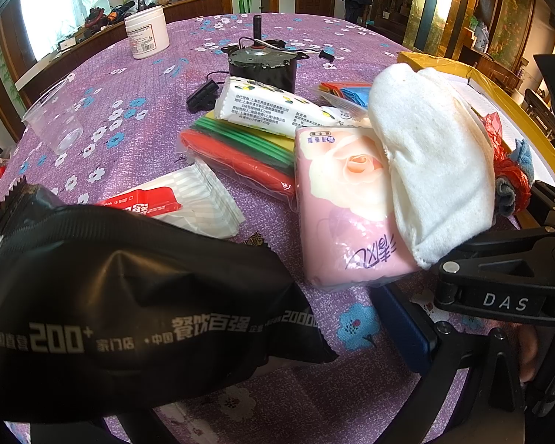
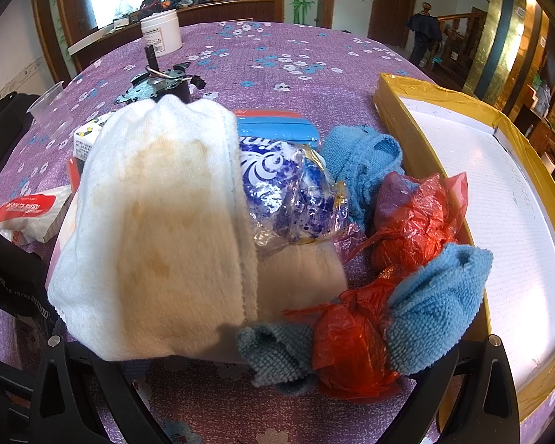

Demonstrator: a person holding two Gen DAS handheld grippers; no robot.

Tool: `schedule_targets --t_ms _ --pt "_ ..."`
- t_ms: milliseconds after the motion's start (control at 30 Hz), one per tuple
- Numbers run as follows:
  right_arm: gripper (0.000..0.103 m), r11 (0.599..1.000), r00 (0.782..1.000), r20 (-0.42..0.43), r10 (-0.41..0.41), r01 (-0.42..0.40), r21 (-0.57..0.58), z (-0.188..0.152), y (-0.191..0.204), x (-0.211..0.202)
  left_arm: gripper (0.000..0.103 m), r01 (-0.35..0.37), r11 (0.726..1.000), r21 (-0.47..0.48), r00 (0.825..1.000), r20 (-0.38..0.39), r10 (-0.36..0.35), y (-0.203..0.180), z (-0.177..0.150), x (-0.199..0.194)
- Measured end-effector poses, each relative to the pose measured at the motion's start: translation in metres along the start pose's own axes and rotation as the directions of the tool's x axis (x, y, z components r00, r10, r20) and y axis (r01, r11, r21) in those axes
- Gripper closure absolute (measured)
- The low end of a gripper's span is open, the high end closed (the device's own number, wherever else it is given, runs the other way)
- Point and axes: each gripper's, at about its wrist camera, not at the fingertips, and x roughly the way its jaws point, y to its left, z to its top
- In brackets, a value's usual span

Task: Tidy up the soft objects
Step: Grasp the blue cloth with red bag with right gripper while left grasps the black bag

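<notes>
My left gripper (image 1: 137, 333) is clamped on a black foil packet (image 1: 129, 296) with white printed text; the packet fills the near-left of the left wrist view, raised over the purple flowered tabletop (image 1: 137, 74). My right gripper (image 2: 262, 377) has its two fingers spread wide at the bottom of the right wrist view, with nothing clamped between them.

Soft items sit in a pile mid-tabletop. A stained white towel (image 2: 159, 229) lies draped over a pink tissue pack (image 1: 347, 207). Just right of the towel: a blue-and-white printed plastic bag (image 2: 288, 188), crumpled red plastic bags (image 2: 414, 218), and blue cloths (image 2: 436, 303), one touching the wall of the yellow-edged white tray (image 2: 514, 199) at the right.

Behind the pile: a white tube-like pack (image 1: 262, 107), a packet of red and green strips (image 1: 240, 148), a wet-wipes pack (image 1: 188, 199). Hard items farther back: a small motor (image 1: 262, 63), a white jar (image 1: 146, 33), a clear plastic cup (image 1: 55, 118).
</notes>
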Motion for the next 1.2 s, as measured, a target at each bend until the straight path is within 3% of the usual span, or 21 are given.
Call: schedule_targets --t_ms 167,333,400,567,667,733,833,967,1167,1200 --pt "0.001 0.991 0.995 -0.058 0.078 -0.083 -0.103 0.006 -0.005 -0.005 0.000 -0.069 0.998 0.008 0.997 0.033 0.069 -0.006 -0.003 -0.010" --pt "0.005 0.974 0.979 -0.044 0.200 -0.203 -0.100 -0.008 -0.013 -0.021 0.000 -0.220 0.975 0.023 0.968 0.133 0.215 -0.016 -0.009 -0.033" --pt "0.016 0.964 0.973 -0.033 0.230 -0.233 -0.129 -0.012 -0.011 -0.028 0.000 -0.264 0.965 0.008 0.951 0.167 0.259 -0.016 -0.012 -0.045" --pt "0.030 0.926 0.946 -0.016 0.323 -0.320 -0.202 -0.025 -0.019 -0.054 0.000 -0.236 0.970 -0.058 0.946 0.213 0.243 0.002 -0.020 -0.069" --pt "0.048 0.886 0.922 0.000 0.387 -0.372 -0.277 -0.032 -0.020 -0.073 0.011 -0.225 0.972 -0.071 0.947 0.219 0.236 0.008 -0.025 -0.077" --pt "0.049 0.876 0.910 0.030 0.413 -0.388 -0.287 -0.033 -0.024 -0.085 0.017 -0.228 0.971 -0.077 0.946 0.217 0.239 0.006 -0.029 -0.080" --pt "0.049 0.885 0.923 0.045 0.382 -0.351 -0.305 -0.032 -0.027 -0.089 0.018 -0.200 0.975 -0.093 0.952 0.217 0.216 0.009 -0.032 -0.084" --pt "0.048 0.870 0.927 -0.018 0.375 -0.359 -0.339 -0.039 -0.020 -0.080 0.018 -0.158 0.982 -0.107 0.959 0.220 0.178 0.014 -0.036 -0.089" --pt "0.048 0.884 0.944 -0.061 0.326 -0.327 -0.335 -0.047 -0.016 -0.059 0.018 -0.098 0.988 -0.117 0.971 0.207 0.121 0.023 -0.045 -0.091" --pt "0.053 0.884 0.943 -0.072 0.325 -0.330 -0.332 -0.047 -0.016 -0.056 0.018 -0.098 0.988 -0.116 0.972 0.200 0.120 0.023 -0.046 -0.090"
